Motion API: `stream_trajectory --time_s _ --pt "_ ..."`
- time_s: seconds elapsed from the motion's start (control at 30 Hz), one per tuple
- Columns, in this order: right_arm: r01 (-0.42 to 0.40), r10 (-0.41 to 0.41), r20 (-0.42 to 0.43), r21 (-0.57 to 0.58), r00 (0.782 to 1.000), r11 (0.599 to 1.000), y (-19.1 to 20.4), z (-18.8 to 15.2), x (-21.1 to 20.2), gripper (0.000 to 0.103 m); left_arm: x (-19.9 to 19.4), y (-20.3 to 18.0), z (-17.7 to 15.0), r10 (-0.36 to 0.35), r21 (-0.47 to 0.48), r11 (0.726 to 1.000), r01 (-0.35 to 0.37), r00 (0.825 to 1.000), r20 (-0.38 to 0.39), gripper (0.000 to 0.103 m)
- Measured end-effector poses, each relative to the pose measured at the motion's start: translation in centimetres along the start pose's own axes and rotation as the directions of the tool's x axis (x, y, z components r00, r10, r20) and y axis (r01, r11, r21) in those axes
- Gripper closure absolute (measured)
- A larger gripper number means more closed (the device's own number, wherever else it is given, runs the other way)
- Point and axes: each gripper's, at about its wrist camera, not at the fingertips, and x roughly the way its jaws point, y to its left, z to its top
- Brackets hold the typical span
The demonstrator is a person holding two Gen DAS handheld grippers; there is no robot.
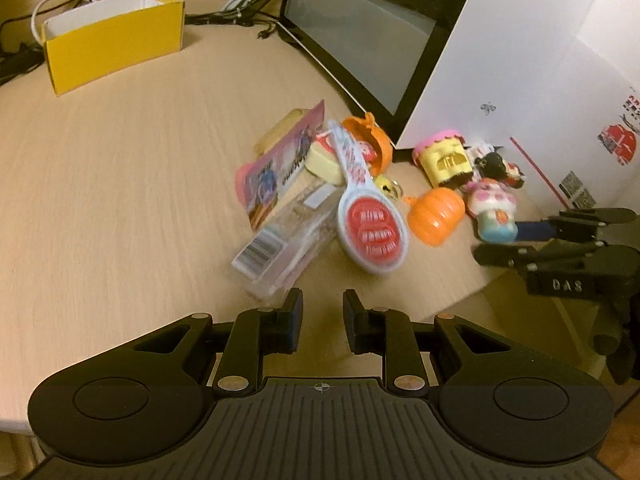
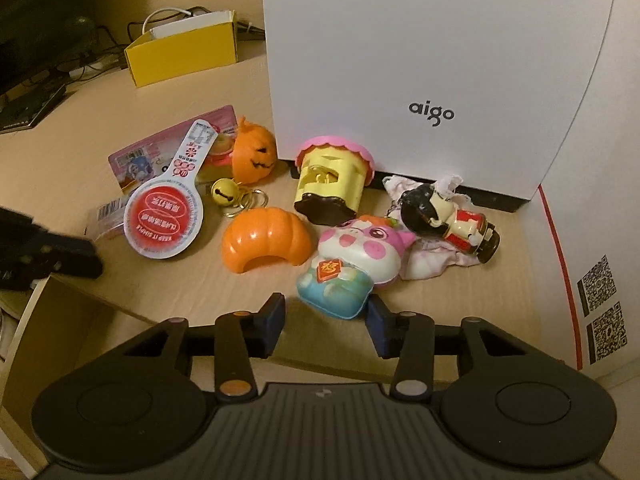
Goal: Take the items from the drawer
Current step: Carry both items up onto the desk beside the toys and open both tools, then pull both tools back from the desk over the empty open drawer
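Hovering your left gripper (image 1: 322, 320), jaws open and empty, short of the clear packet (image 1: 280, 252) on the bench (image 1: 120, 180); blur hides its edges. Your right gripper (image 2: 326, 326) straddles the pig toy (image 2: 352, 268), jaws apart, contact unclear; it may slip. No drawer visible.

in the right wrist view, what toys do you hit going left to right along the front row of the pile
red-and-white paddle-shaped package → orange pumpkin half → pink-and-white cat squishy → dark-haired doll keychain
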Motion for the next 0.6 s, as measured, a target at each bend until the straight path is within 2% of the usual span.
stream_trajectory --time_s 0.13,0.23,0.37,0.43,0.5,0.6 --pt "-0.006 0.006 -0.013 -0.015 1.000 1.000 0.2 0.0 0.0 0.053 0.0 0.0 0.2 -0.008 -0.006 1.000 0.009 1.000 0.011 0.078" --pt "0.006 -0.006 -0.008 -0.010 1.000 1.000 0.2 -0.4 -0.6 0.046 -0.7 -0.1 -0.1 -0.008 -0.007 1.000 0.008 1.000 0.029 0.078" --pt "0.039 -0.041 0.044 0.038 0.998 0.999 -0.1 -1.0 -2.6 0.045 -3.3 0.4 -1.3 0.033 -0.038 0.999 -0.028 0.990 0.137 0.078" --pt "0.058 -0.067 0.098 0.091 0.993 0.994 0.0 -1.6 -4.6 0.041 -4.9 1.0 -2.1 0.067 -0.084 0.995 -0.051 0.978 0.200 0.078" --pt "0.078 -0.099 0.151 0.138 0.984 0.987 0.4 -2.4 -6.5 0.032 -6.6 1.5 -3.2 0.091 -0.122 0.991 -0.060 0.958 0.273 0.078" --pt "0.104 -0.134 0.220 0.143 0.966 0.984 1.7 -3.7 -8.8 0.025 -8.6 1.6 -5.2 0.153 -0.138 0.984 -0.112 0.928 0.340 0.078"
